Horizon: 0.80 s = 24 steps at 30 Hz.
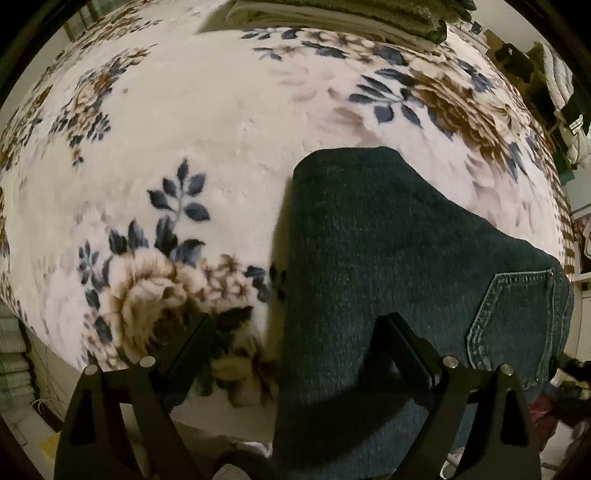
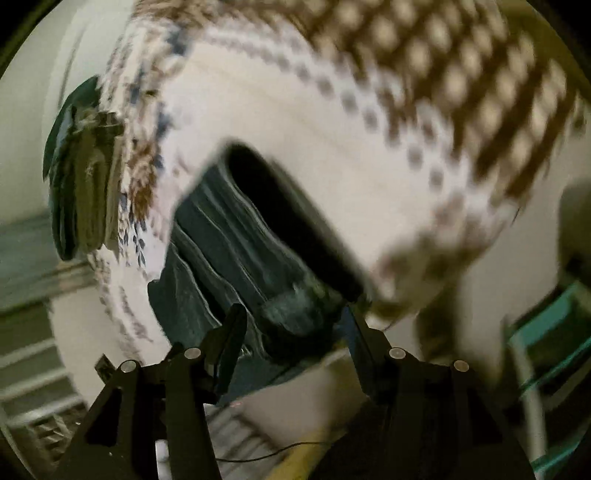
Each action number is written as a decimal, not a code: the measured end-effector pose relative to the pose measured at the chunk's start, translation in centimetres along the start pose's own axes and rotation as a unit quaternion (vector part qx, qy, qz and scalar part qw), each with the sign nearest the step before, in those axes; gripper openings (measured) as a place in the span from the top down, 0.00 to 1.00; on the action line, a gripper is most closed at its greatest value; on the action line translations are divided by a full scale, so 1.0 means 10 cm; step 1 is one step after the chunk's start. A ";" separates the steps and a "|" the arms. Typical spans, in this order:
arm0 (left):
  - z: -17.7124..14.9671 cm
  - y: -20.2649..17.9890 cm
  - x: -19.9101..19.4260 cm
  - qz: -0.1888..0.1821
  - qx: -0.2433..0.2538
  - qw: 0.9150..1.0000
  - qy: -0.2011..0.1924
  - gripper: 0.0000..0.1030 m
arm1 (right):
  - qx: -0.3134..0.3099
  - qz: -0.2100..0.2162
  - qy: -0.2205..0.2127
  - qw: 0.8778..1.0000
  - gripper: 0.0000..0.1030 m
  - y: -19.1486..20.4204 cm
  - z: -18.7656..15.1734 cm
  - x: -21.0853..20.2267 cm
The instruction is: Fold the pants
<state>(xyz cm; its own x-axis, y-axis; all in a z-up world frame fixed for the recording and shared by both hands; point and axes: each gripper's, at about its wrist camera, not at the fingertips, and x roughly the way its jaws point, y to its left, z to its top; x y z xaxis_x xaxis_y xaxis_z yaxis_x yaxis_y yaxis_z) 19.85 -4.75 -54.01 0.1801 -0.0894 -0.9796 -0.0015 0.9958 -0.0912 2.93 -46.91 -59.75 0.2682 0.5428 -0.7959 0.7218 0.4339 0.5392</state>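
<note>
Dark blue jeans (image 1: pixel 388 258) lie folded on a floral blanket (image 1: pixel 184 129), a back pocket (image 1: pixel 517 325) showing at the right. My left gripper (image 1: pixel 295 332) is open above the near edge, one finger over the blanket, the other over the denim. In the blurred right wrist view the jeans (image 2: pixel 236 251) show as a stack of folded layers with a waistband end. My right gripper (image 2: pixel 291 325) is open, its fingers either side of the jeans' near end (image 2: pixel 295 314).
Folded linens (image 1: pixel 332 18) are stacked at the far edge of the bed. Shelves with clutter (image 1: pixel 554 81) stand at the right. A teal frame (image 2: pixel 546 350) and floor items lie beside the bed in the right wrist view.
</note>
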 end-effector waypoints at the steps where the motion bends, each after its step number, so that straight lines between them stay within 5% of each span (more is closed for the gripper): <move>1: -0.02 -0.01 0.00 0.002 0.004 1.000 0.000 0.10 | 0.009 0.020 -0.008 1.000 0.49 -0.03 -0.02 0.06; 2: -0.03 0.00 0.00 0.003 0.007 1.000 0.000 0.10 | 0.008 0.028 -0.025 0.999 0.77 -0.02 -0.05 0.09; 3: -0.04 -0.02 0.00 0.003 0.010 1.000 0.000 0.10 | 0.006 0.020 -0.039 0.999 0.80 0.00 -0.08 0.10; 9: -0.08 -0.06 -0.05 0.002 0.026 1.000 0.002 0.10 | -0.054 -0.011 -0.094 0.994 0.84 0.38 -0.41 -0.29; 13: -0.12 -0.08 -0.03 -0.001 0.031 1.000 0.007 0.10 | -0.050 -0.050 -0.075 0.995 0.84 0.27 -0.40 -0.23; 16: -0.12 -0.06 0.00 -0.002 0.024 1.000 0.014 0.10 | -0.021 -0.060 -0.032 0.997 0.69 0.01 -0.26 0.05; 17: -0.12 -0.06 0.00 -0.006 0.020 1.000 0.016 0.10 | -0.008 -0.062 -0.024 0.998 0.51 -0.08 -0.23 0.09; 19: -0.13 -0.05 -0.01 -0.008 0.016 1.000 0.016 0.10 | 0.012 -0.010 -0.028 0.999 0.45 -0.17 -0.23 0.05; 21: -0.15 -0.03 -0.02 -0.009 0.017 1.000 0.015 0.10 | 0.001 0.031 -0.028 0.999 0.25 -0.19 -0.27 0.04; 24: -0.19 -0.02 -0.02 -0.012 0.018 1.000 0.014 0.10 | 0.002 0.076 -0.019 0.997 0.22 -0.29 -0.31 0.18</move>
<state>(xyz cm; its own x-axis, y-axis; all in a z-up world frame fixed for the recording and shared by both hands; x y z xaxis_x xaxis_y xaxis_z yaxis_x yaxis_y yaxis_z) 17.99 -4.94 -54.18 0.1518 -0.1137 -0.9818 0.0383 0.9933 -0.1091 -0.62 -44.93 -61.90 0.3977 0.5748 -0.7151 0.6743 0.3455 0.6527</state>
